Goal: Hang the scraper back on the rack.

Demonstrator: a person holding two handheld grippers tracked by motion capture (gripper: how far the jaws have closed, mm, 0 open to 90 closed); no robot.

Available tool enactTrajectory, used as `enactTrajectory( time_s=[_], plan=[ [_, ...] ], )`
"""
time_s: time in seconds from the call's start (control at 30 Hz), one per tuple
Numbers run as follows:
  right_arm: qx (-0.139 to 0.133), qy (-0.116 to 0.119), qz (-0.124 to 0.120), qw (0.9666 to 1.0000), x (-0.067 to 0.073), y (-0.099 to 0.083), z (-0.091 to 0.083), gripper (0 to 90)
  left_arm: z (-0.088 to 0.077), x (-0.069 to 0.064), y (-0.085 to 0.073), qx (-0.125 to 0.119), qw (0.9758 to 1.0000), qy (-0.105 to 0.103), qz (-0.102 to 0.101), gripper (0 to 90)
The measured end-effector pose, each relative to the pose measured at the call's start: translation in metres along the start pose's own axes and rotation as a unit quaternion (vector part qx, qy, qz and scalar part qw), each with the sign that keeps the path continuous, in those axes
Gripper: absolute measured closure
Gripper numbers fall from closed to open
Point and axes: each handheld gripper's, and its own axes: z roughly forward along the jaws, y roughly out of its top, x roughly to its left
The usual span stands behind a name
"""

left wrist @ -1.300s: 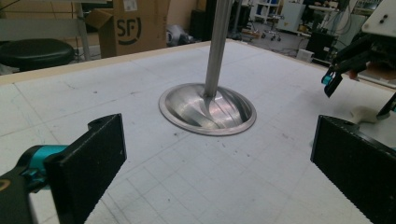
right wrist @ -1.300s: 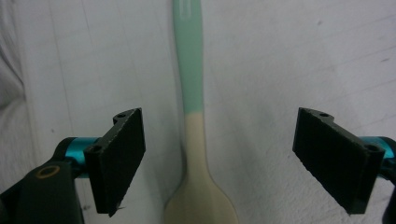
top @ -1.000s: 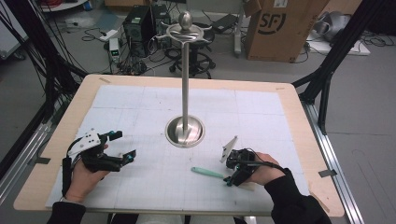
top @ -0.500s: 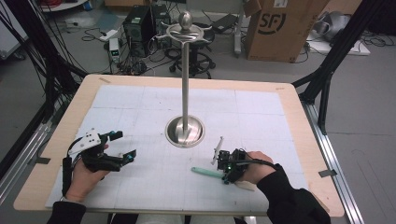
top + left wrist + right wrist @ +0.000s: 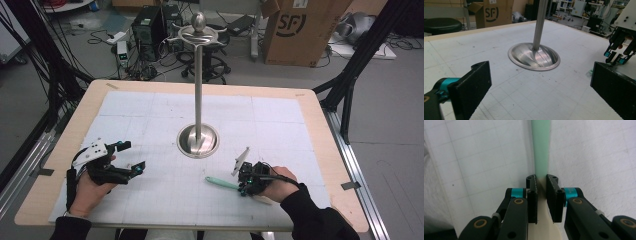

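— Where do we stand with the spatula [image 5: 221, 183]?

— It lies flat on the white mat [image 5: 280, 125], in front of the metal stand [image 5: 198, 140]. Our right gripper [image 5: 541, 182] has just been closing, and its jaws pinch the handle where green meets cream.

— And the left gripper [image 5: 134, 156]?

— Jaws spread, holding nothing. Our worry: the grip is narrow, so the spatula may swivel or slip when lifted.

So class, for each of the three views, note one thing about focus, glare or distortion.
High view: soft, low detail, stand base shiny. Left gripper view: streaked glare on the base, near jaws soft. Right gripper view: green handle blurs toward the top, grid lines bend at the edges.
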Motion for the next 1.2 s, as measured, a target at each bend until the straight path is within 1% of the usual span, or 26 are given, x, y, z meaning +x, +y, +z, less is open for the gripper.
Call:
enactTrajectory(
  time_s=[0.1, 0.17, 0.23, 0.27, 0.33, 0.37, 0.4, 0.43, 0.5, 0.53, 0.57, 0.6, 0.63, 0.7, 0.73, 0.77, 0.8, 0.83, 0.87, 0.9, 0.93, 0.97, 1.03, 1.1, 1.17, 1.2],
  plan=[
    [-0.022, -0.006, 0.009, 0.9997, -0.002, -0.005, -0.003, 80.6, 0.001, 0.000, 0.000, 0.001, 1.0000, 0.000, 0.001, 3.8],
    [-0.046, -0.007, 0.021, 0.9987, -0.005, -0.009, -0.007, 80.6, 0.000, 0.001, 0.000, 0.002, 1.0000, 0.001, 0.001, 3.8],
    [-0.073, -0.010, 0.030, 0.9968, -0.007, -0.013, -0.012, 80.7, 0.000, 0.001, 0.000, 0.001, 1.0000, 0.001, 0.000, 3.8],
    [-0.088, -0.012, 0.039, 0.9953, -0.009, -0.014, -0.015, 80.7, 0.000, 0.001, 0.000, 0.002, 1.0000, 0.002, 0.001, 3.8],
    [-0.124, -0.015, 0.052, 0.9908, -0.012, -0.018, -0.021, 80.7, 0.000, 0.000, 0.000, 0.002, 1.0000, 0.001, 0.001, 3.9],
    [-0.142, -0.016, 0.064, 0.9877, -0.013, -0.020, -0.024, 80.6, 0.000, 0.000, 0.000, 0.003, 1.0000, 0.001, 0.000, 3.9],
    [-0.165, -0.018, 0.075, 0.9833, -0.015, -0.022, -0.027, 80.6, 0.001, 0.000, 0.000, 0.004, 1.0000, 0.001, 0.001, 3.8],
    [-0.190, -0.019, 0.087, 0.9778, -0.016, -0.024, -0.029, 80.6, 0.001, 0.000, -0.001, 0.005, 1.0000, 0.001, 0.002, 3.8],
    [-0.242, -0.023, 0.103, 0.9644, -0.017, -0.029, -0.033, 80.6, 0.001, 0.000, -0.001, 0.004, 1.0000, 0.000, 0.001, 3.9],
    [-0.266, -0.025, 0.106, 0.9578, -0.017, -0.031, -0.035, 80.6, 0.000, 0.000, -0.001, 0.004, 1.0000, 0.001, 0.001, 3.9],
    [-0.285, -0.031, 0.109, 0.9518, -0.017, -0.033, -0.037, 80.6, 0.001, 0.000, -0.001, 0.003, 1.0000, 0.002, 0.000, 3.8],
    [-0.304, -0.033, 0.112, 0.9455, -0.018, -0.034, -0.039, 80.6, 0.001, 0.000, -0.001, 0.003, 1.0000, 0.001, 0.000, 3.9],
    [-0.321, -0.032, 0.114, 0.9397, -0.019, -0.035, -0.042, 80.6, 0.001, 0.000, -0.001, 0.004, 1.0000, 0.001, 0.001, 3.9],
    [-0.355, -0.039, 0.115, 0.9270, -0.021, -0.035, -0.049, 80.6, 0.001, 0.000, -0.001, 0.005, 1.0000, 0.002, 0.002, 3.8],
    [-0.364, -0.040, 0.116, 0.9233, -0.022, -0.034, -0.052, 80.6, 0.001, 0.000, -0.001, 0.005, 1.0000, 0.003, 0.001, 3.8],
    [-0.378, -0.047, 0.114, 0.9177, -0.023, -0.033, -0.056, 80.6, 0.001, 0.000, -0.001, 0.007, 1.0000, 0.004, 0.003, 3.8],
    [-0.390, -0.047, 0.113, 0.9128, -0.024, -0.032, -0.059, 80.6, 0.001, 0.000, -0.001, 0.007, 1.0000, 0.004, 0.002, 3.9],
    [-0.398, -0.046, 0.110, 0.9096, -0.024, -0.030, -0.063, 80.6, 0.001, 0.000, -0.001, 0.007, 1.0000, 0.003, 0.002, 3.9],
    [-0.403, -0.054, 0.106, 0.9073, -0.026, -0.028, -0.067, 80.6, 0.001, 0.000, -0.001, 0.008, 1.0000, 0.003, 0.004, 3.8],
    [-0.407, -0.054, 0.108, 0.9054, -0.027, -0.026, -0.071, 80.6, 0.001, 0.000, -0.002, 0.007, 1.0000, 0.002, 0.002, 3.8],
    [-0.416, -0.055, 0.108, 0.9011, -0.030, -0.023, -0.076, 80.6, 0.001, 0.000, -0.002, 0.008, 1.0000, 0.002, 0.002, 3.8],
    [-0.424, -0.058, 0.108, 0.8974, -0.031, -0.021, -0.080, 80.6, 0.001, 0.000, -0.002, 0.008, 1.0000, 0.003, 0.003, 3.8],
    [-0.444, -0.059, 0.108, 0.8875, -0.035, -0.017, -0.089, 80.7, 0.000, 0.000, -0.002, 0.006, 1.0000, 0.006, 0.002, 3.8],
    [-0.461, -0.066, 0.108, 0.8785, -0.040, -0.012, -0.098, 80.7, 0.000, 0.001, -0.002, 0.006, 0.9999, 0.009, 0.005, 3.8],
    [-0.482, -0.078, 0.106, 0.8661, -0.043, -0.007, -0.108, 80.8, 0.000, 0.000, -0.002, 0.007, 0.9999, 0.012, 0.008, 3.8],
    [-0.495, -0.080, 0.105, 0.8587, -0.045, -0.004, -0.112, 80.8, 0.000, 0.000, -0.002, 0.006, 0.9999, 0.012, 0.008, 3.8]
  ],
)
